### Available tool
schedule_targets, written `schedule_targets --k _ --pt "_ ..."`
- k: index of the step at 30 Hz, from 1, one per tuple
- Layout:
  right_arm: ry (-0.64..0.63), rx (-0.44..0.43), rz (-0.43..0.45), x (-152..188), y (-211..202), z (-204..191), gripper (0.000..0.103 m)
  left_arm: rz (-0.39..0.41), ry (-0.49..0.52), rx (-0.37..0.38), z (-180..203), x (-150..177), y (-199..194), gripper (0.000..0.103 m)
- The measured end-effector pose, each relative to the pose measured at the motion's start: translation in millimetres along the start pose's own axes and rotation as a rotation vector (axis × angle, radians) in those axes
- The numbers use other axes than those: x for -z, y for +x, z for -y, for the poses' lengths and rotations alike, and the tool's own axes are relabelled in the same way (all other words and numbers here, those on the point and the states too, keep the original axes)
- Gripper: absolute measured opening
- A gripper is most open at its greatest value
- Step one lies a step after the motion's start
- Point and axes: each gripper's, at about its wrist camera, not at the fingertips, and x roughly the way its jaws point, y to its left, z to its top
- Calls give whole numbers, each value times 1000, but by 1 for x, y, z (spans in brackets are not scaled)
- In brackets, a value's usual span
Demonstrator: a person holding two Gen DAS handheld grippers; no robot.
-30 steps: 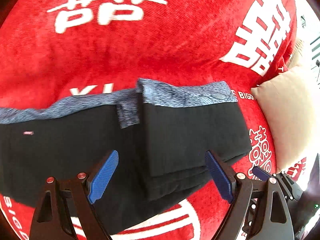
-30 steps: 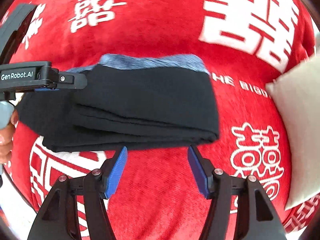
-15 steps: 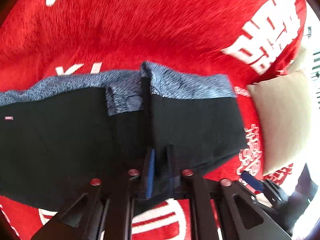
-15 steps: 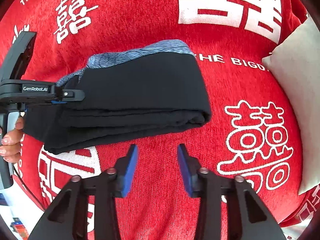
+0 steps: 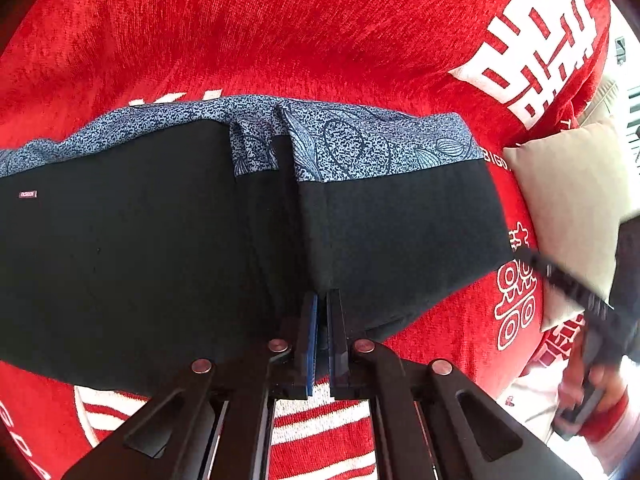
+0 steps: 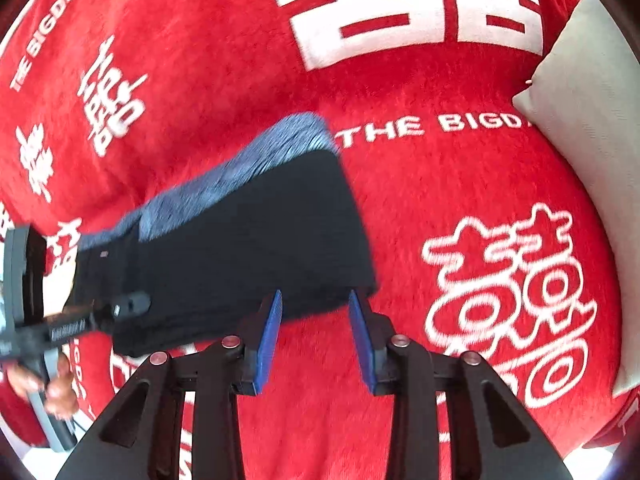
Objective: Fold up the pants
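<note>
Black pants with a blue patterned waistband lie partly folded on a red blanket. My left gripper is shut on the near edge of the folded layer of the pants. In the right wrist view the folded pants lie ahead, blurred. My right gripper is open, its blue pads either side of the near right corner of the fold. The left gripper shows at the left edge there.
A beige cushion lies to the right on the blanket; it also shows in the right wrist view. The blanket carries large white characters and lettering. The right hand and its gripper show at the right of the left wrist view.
My left gripper closed from wide open onto the near edge of the fold. My right gripper narrowed and moved in toward the right corner of the folded pants.
</note>
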Motion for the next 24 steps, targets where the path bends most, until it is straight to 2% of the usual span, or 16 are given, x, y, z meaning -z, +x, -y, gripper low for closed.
schedule_targets --k 6,10,13,15,17,18,19,20,21,24 --pt "37 -25 25 -48 18 11 38 9 23 -30 8 0 1 5" --pt "-5 -118 29 -75 32 -16 38 15 5 -24 4 1 0 5" --pt "-45 -212 -68 -77 66 -50 38 27 5 -33 4 2 -1 5" --pt "-54 -227 -154 -69 99 -73 38 50 2 -62 5 2 -4 6" --pt "-79 -222 -163 -64 113 -88 41 66 -8 -71 4 1 -8 6" --pt "-96 -205 -147 -63 112 -94 41 70 -15 -73 2 1 -9 10" --pt "-118 -190 -140 -62 112 -100 41 73 -22 -94 1 1 -11 29" --pt "-134 -187 -140 -60 111 -104 41 82 -28 -119 1 1 -13 60" --pt "-145 -191 -143 -59 110 -106 41 109 -35 -142 -1 2 -18 69" --pt "-183 -217 -151 -52 103 -110 42 134 -44 -148 -5 5 -28 70"
